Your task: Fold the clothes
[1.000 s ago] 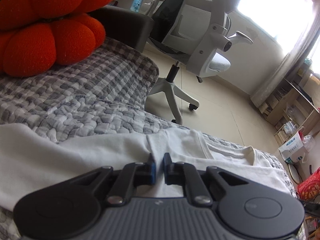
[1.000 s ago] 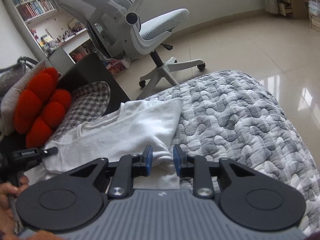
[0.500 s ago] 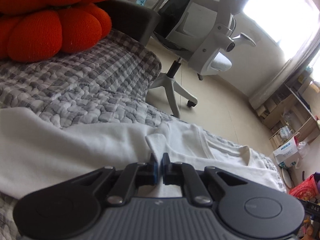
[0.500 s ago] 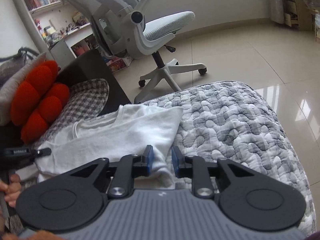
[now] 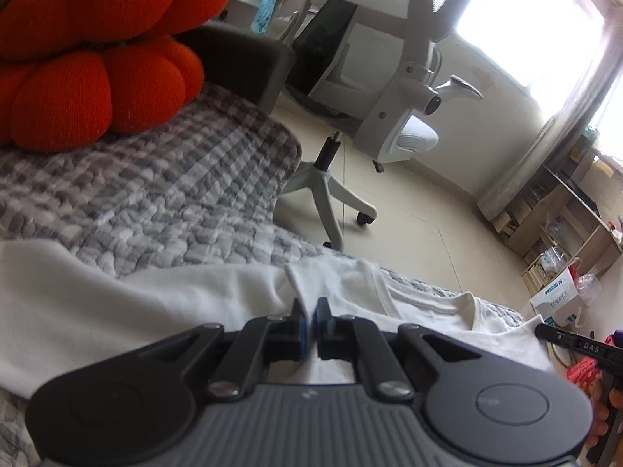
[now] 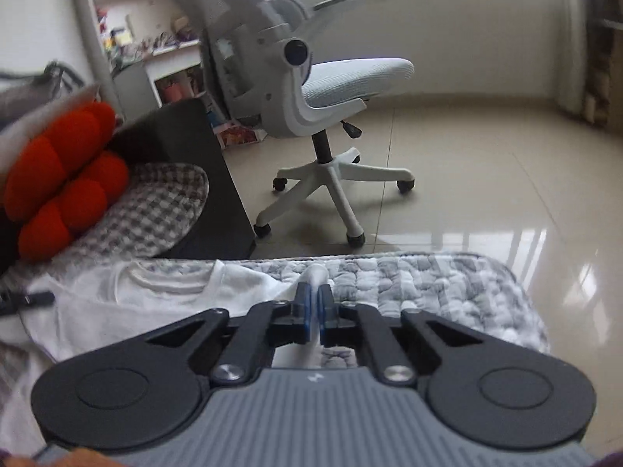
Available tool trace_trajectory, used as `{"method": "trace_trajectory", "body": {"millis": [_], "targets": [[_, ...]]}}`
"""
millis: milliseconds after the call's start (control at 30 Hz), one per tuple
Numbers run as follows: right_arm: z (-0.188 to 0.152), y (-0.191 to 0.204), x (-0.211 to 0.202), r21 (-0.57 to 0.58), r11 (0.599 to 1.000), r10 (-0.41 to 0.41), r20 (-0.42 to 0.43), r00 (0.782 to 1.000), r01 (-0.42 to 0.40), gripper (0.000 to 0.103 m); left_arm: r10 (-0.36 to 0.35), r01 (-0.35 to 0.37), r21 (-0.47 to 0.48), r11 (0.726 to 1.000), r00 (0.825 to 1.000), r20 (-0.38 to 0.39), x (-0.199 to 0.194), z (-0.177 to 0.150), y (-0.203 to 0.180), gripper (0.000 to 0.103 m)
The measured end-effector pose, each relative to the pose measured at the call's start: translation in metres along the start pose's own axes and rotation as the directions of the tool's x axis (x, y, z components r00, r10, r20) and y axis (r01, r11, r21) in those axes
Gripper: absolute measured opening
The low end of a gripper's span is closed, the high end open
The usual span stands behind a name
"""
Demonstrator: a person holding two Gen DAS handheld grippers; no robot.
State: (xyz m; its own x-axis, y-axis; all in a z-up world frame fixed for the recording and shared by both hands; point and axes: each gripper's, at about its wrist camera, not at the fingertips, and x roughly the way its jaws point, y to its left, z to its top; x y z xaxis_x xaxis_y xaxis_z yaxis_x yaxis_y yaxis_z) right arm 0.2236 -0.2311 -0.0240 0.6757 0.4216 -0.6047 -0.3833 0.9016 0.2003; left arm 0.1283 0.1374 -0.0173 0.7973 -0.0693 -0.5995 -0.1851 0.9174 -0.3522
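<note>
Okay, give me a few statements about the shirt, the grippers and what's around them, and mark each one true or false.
1. The right gripper is shut on a fold of the white T-shirt. True.
2. The left gripper stands wide open above bare floor. False: its jaws are nearly closed over the shirt.
3. The T-shirt lies on a grey quilted cover. True.
4. The cushion is blue. False: it is orange-red.
5. An office chair stands on the floor beyond the cover. True.
</note>
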Motion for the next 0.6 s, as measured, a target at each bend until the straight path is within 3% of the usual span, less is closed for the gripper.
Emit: {"method": "trace_trajectory", "body": {"millis": [67, 233, 300, 433, 500, 600], "targets": [[-0.007, -0.001, 0.010, -0.056, 0.998, -0.031, -0.035, 0.999, 0.029, 0.005, 0.003, -0.003, 0.009, 1.000, 1.000, 0.002, 0.000, -0.001, -0.001, 0.005], [-0.011, -0.010, -0.009, -0.056, 0.997, -0.048, -0.003, 0.999, 0.048, 0.006, -0.002, 0.002, -0.002, 1.000, 1.000, -0.012, 0.002, -0.002, 0.002, 0.005], [-0.012, -0.009, -0.022, -0.059, 0.995, -0.075, 0.011, 0.997, 0.075, 0.019, -0.005, 0.005, -0.014, 1.000, 1.000, -0.014, 0.002, -0.002, 0.004, 0.005], [-0.014, 0.008, -0.047, -0.100, 0.994, -0.037, 0.038, 0.999, 0.041, 0.019, -0.011, 0.010, -0.038, 0.999, 1.000, -0.018, 0.004, -0.001, 0.007, 0.005], [-0.019, 0.024, -0.051, -0.160, 0.987, 0.000, 0.003, 1.000, 0.000, 0.019, -0.009, 0.008, -0.048, 0.999, 1.000, -0.024, 0.005, -0.002, 0.007, 0.005], [-0.032, 0.037, -0.041, -0.208, 0.978, -0.034, -0.100, 0.994, 0.013, 0.014, 0.001, -0.002, -0.053, 0.999, 1.000, -0.029, 0.005, -0.002, 0.008, 0.006]]}}
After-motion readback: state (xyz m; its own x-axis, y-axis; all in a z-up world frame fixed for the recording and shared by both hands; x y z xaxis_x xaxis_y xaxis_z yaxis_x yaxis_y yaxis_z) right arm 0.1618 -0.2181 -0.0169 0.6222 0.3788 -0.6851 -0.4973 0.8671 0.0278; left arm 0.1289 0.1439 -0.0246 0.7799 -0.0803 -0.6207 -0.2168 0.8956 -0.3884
